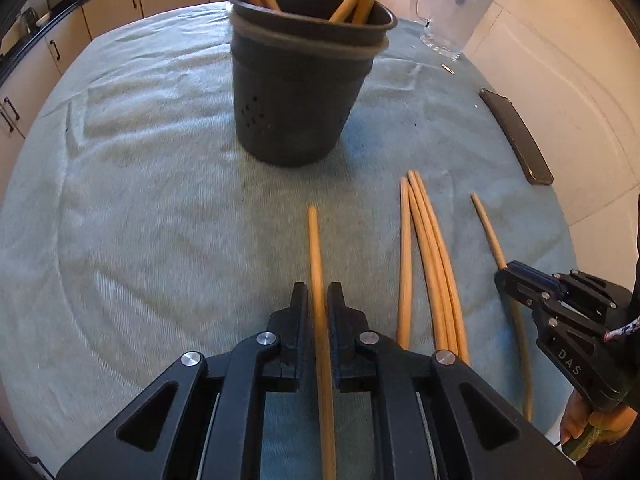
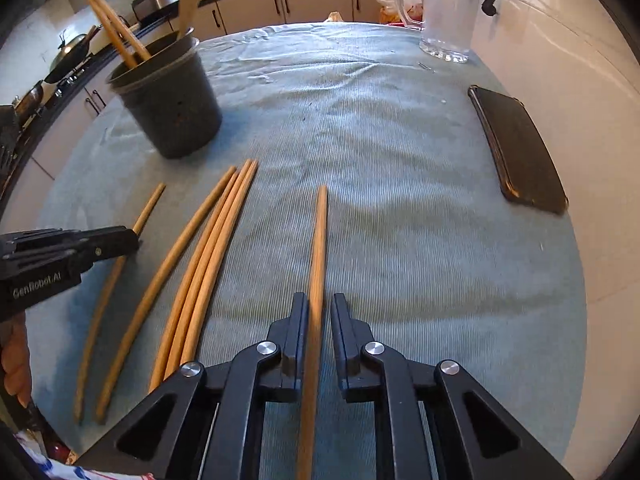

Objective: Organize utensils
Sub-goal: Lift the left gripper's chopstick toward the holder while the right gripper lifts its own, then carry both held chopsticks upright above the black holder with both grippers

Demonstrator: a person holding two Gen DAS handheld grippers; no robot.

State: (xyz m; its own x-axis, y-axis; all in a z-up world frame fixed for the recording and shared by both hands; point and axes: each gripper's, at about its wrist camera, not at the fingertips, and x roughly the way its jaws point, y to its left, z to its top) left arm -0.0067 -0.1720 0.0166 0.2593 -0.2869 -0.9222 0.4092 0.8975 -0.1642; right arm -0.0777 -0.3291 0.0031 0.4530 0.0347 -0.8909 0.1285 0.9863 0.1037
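Note:
A dark grey utensil holder (image 1: 300,112) (image 2: 172,108) stands on the teal cloth with several wooden chopsticks upright in it. My left gripper (image 1: 318,292) (image 2: 134,238) is shut on one chopstick (image 1: 316,248) (image 2: 150,208) that points toward the holder. My right gripper (image 2: 320,304) (image 1: 502,276) straddles another chopstick (image 2: 320,240) (image 1: 486,224). That stick rests against the left finger, with a slim gap to the right finger. Several loose chopsticks (image 1: 428,260) (image 2: 208,260) lie side by side between the two grippers.
A glass mug (image 1: 452,12) (image 2: 448,12) stands at the far right of the cloth. A dark phone (image 1: 516,136) (image 2: 516,148) lies along the right edge. Kitchen cabinets and a stove run behind the table. A person's hand (image 1: 580,420) holds the right gripper.

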